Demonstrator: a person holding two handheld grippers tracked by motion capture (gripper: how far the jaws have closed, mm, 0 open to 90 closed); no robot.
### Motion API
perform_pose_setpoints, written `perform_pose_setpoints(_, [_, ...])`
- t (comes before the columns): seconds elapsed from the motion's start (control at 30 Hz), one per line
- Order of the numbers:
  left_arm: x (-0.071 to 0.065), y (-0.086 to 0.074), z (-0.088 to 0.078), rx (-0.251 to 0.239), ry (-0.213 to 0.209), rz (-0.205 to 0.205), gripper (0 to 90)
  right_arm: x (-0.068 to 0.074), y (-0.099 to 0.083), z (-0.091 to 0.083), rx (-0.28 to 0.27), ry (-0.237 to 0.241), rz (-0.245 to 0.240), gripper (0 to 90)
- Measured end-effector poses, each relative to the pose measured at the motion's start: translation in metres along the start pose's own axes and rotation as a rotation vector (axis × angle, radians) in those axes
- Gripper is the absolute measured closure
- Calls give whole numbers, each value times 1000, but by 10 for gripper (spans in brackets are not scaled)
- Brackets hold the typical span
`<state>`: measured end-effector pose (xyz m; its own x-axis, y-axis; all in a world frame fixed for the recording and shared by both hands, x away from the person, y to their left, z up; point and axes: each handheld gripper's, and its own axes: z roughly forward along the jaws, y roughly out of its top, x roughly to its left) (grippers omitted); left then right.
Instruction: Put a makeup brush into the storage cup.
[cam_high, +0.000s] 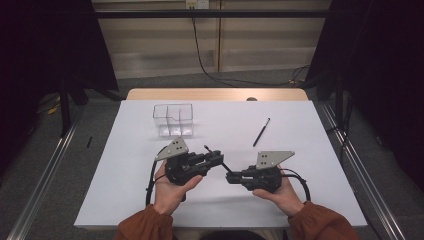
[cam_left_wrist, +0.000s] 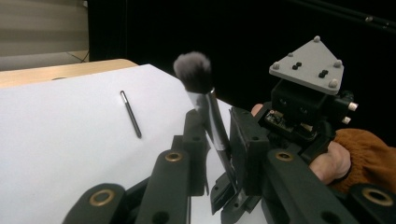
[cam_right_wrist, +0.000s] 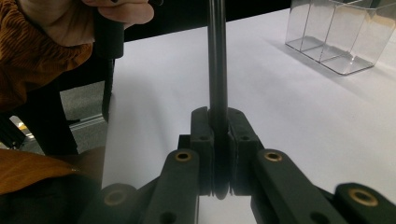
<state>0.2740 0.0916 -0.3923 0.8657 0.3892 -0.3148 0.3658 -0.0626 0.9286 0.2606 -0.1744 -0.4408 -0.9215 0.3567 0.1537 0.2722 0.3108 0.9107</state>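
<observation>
We hold a makeup brush between our two grippers, just above the white counter near its front edge. Our right gripper has its fingers pressed tight on the brush's dark handle, which runs straight up the middle of the right gripper view. In the left gripper view, our left gripper has its fingers drawn in narrow on either side of the silvery ferrule just below the fluffy grey-tipped bristles, though we cannot tell whether both pads actually press on it. In the high view the two grippers face each other, the left gripper and the right gripper close together with the brush spanning the gap between them. A clear divided organizer stands farther back on the counter, left of centre, and a slim dark pencil lies well apart to its right.
</observation>
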Motion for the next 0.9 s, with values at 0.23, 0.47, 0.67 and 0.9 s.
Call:
perform_pose_setpoints(0.23, [-3,3,3,0,-20,9,813,-2,-1,0,-6,-8,10,800])
perform_pose_setpoints(0.47, [-9,6,5,12,-36,32,834,-2,-1,0,-4,-4,14,762])
perform_pose_setpoints(0.67, [-9,7,5,8,-34,27,837,-2,-1,0,-7,2,25,663])
perform_pose_setpoints(0.9, [-9,7,5,16,-32,31,837,-4,0,-3,-19,-17,42,446])
